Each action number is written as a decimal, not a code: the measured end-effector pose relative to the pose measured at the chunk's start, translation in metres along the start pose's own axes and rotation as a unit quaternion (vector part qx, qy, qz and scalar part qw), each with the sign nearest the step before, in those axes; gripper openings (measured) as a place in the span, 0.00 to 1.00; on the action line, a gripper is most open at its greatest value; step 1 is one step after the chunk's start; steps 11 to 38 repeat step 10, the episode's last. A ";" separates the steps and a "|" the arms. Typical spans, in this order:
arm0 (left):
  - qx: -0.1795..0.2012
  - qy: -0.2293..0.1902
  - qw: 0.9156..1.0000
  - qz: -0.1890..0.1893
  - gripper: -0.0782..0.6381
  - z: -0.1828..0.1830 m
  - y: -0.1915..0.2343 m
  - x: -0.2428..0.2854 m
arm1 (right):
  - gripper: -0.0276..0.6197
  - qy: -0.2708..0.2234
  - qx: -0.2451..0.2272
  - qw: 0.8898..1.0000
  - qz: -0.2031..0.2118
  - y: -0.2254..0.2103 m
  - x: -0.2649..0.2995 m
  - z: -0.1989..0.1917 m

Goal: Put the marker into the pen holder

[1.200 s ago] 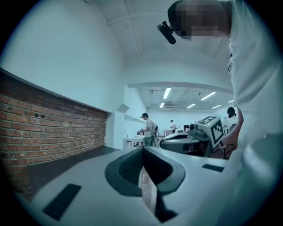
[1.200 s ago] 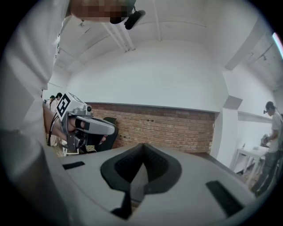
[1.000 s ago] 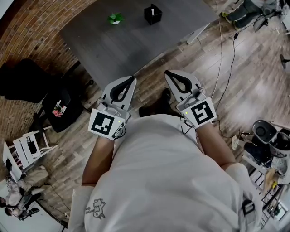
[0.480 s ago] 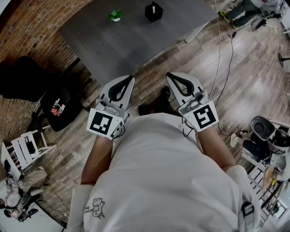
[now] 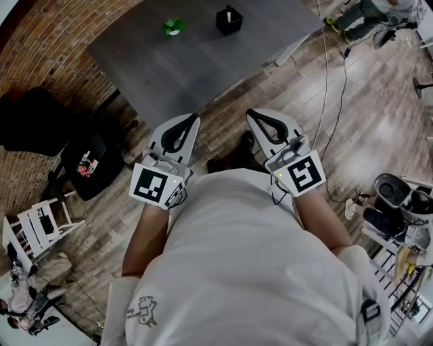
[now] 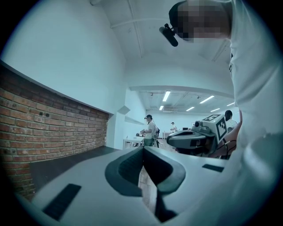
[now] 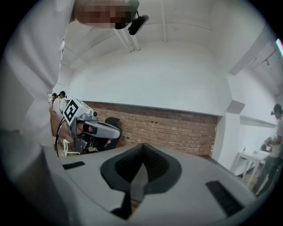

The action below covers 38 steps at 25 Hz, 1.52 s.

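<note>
Grippers are scarcely shifting since a second ago: left gripper [image 5: 195, 120] and right gripper [image 5: 252, 113] are keeping jaws together on nothing mid-frame, short of the table [image 5: 203, 74], while a pale tip, seemingly the marker [image 5: 230, 11], is standing in the pen holder [image 5: 229, 23] at upper centre.

No words or numbers could be read.
Only black-and-white square patterns stood on the left cube [image 5: 154, 186] of the left gripper [image 5: 195, 119] and on the right cube [image 5: 302, 171] of the right gripper [image 5: 250, 113], both just beyond the white shirt [image 5: 257, 270]. A dark print [image 5: 141, 311] at the shirt's lower left edge was too small to read.
</note>
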State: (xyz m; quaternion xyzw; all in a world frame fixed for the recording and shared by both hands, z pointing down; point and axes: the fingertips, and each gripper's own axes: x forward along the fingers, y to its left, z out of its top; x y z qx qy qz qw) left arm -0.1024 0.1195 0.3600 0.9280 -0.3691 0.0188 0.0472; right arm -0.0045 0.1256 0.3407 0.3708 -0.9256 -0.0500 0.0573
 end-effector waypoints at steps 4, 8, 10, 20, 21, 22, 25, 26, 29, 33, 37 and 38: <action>0.000 -0.002 1.000 0.001 0.12 0.002 0.000 0.000 | 0.05 -0.001 0.003 1.000 0.001 0.000 0.001 0.001; -0.003 -0.003 1.000 0.003 0.12 0.003 0.001 -0.002 | 0.05 0.003 -0.001 1.000 0.001 0.001 0.000 0.001; -0.004 -0.003 1.000 0.004 0.12 0.003 0.001 -0.003 | 0.05 0.003 -0.001 1.000 0.000 0.002 0.001 0.002; -0.004 -0.003 1.000 0.004 0.12 0.003 0.001 -0.003 | 0.05 0.003 -0.001 1.000 0.000 0.002 0.001 0.002; -0.004 -0.003 1.000 0.004 0.12 0.003 0.001 -0.003 | 0.05 0.003 -0.001 1.000 0.000 0.002 0.001 0.002; -0.004 -0.003 1.000 0.004 0.12 0.003 0.001 -0.003 | 0.05 0.003 -0.001 1.000 0.000 0.002 0.001 0.002; -0.004 -0.003 1.000 0.004 0.12 0.003 0.001 -0.003 | 0.05 0.003 -0.001 1.000 0.000 0.002 0.001 0.002; -0.004 -0.003 1.000 0.004 0.12 0.003 0.001 -0.003 | 0.05 0.003 -0.001 1.000 0.000 0.002 0.001 0.002; -0.004 -0.003 1.000 0.004 0.12 0.003 0.001 -0.003 | 0.05 0.003 -0.001 1.000 0.000 0.002 0.001 0.002; -0.004 -0.003 1.000 0.004 0.12 0.003 0.001 -0.003 | 0.05 0.003 -0.001 1.000 0.000 0.002 0.001 0.002; -0.004 -0.003 1.000 0.004 0.12 0.003 0.001 -0.003 | 0.05 0.003 -0.001 1.000 0.000 0.002 0.001 0.002; -0.004 -0.003 1.000 0.004 0.12 0.003 0.001 -0.003 | 0.05 0.003 -0.001 1.000 0.000 0.002 0.001 0.002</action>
